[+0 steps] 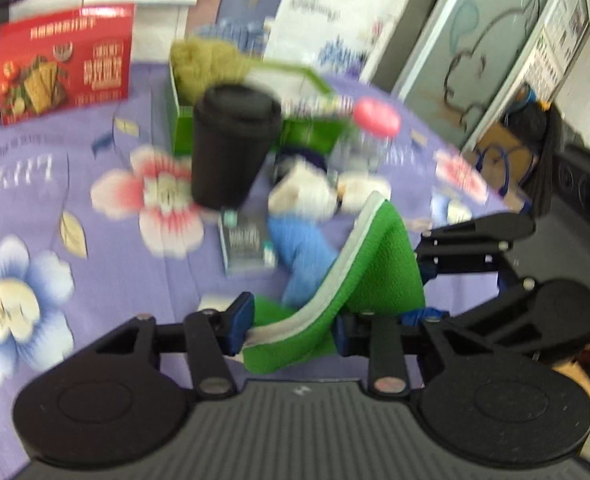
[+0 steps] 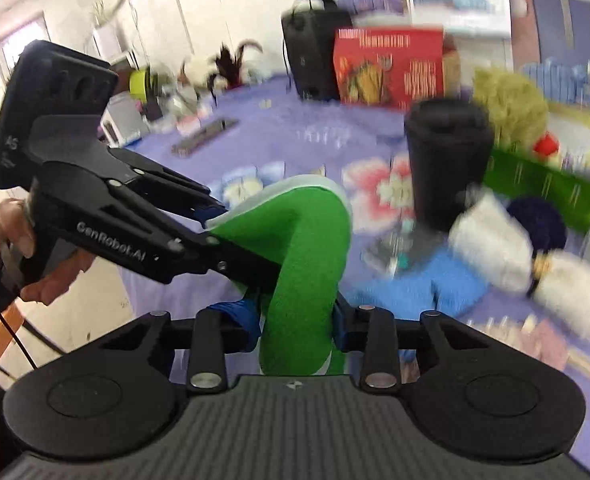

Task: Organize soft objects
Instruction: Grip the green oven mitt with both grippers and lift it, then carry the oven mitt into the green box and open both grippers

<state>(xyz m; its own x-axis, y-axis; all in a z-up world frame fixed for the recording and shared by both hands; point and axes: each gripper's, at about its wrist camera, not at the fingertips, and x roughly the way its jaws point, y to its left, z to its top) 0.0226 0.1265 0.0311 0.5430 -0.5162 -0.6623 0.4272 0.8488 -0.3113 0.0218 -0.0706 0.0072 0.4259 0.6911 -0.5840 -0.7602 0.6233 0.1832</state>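
Both hand-held grippers, left (image 1: 291, 326) and right (image 2: 297, 322), clamp the green cloth (image 1: 375, 264); only olive fluff (image 1: 209, 66) occupies the green box (image 1: 307, 132) at twelve o'clock, blue cloth (image 1: 299, 248) and white plush (image 1: 307, 192) remaining loose.

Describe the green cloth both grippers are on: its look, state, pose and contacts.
The green cloth is a soft, fleecy-looking piece, bright green with a white edge or underside. It is bent into an arch, raised above the purple flowered tablecloth. The left gripper pinches one end, the right gripper the other, both shut on it. Behind it lie a blue cloth and a white fluffy item; whether it touches them cannot be told.
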